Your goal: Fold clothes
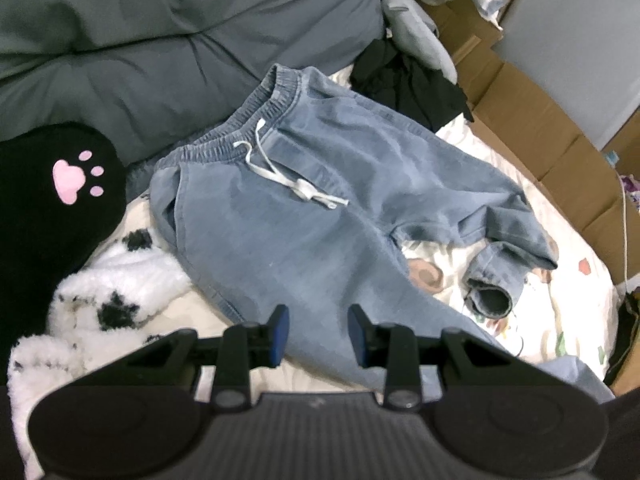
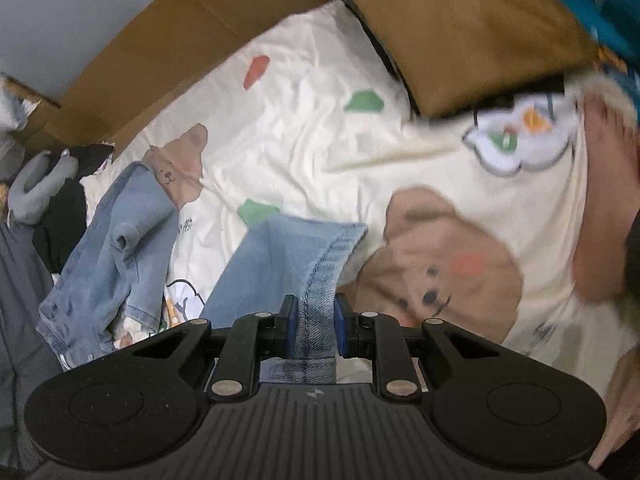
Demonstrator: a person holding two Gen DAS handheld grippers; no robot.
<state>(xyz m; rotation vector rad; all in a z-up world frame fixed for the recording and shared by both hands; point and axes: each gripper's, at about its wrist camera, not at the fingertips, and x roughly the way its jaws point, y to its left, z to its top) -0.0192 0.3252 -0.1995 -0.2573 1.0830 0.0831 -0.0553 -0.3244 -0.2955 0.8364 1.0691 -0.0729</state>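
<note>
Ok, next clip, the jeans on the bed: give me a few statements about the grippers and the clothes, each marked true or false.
1. The right gripper is shut on a leg of the blue jeans. True.
2. The left gripper is clamped on the waistband. False: it is open above a leg of the jeans, holding nothing.
3. The white drawstring lies loose on the front of the jeans. True.
4. The jeans are already folded into a neat stack. False: they lie spread out, with one leg crumpled on the printed sheet.
5. A black cushion with a pink paw print lies beside the jeans. True.
</note>
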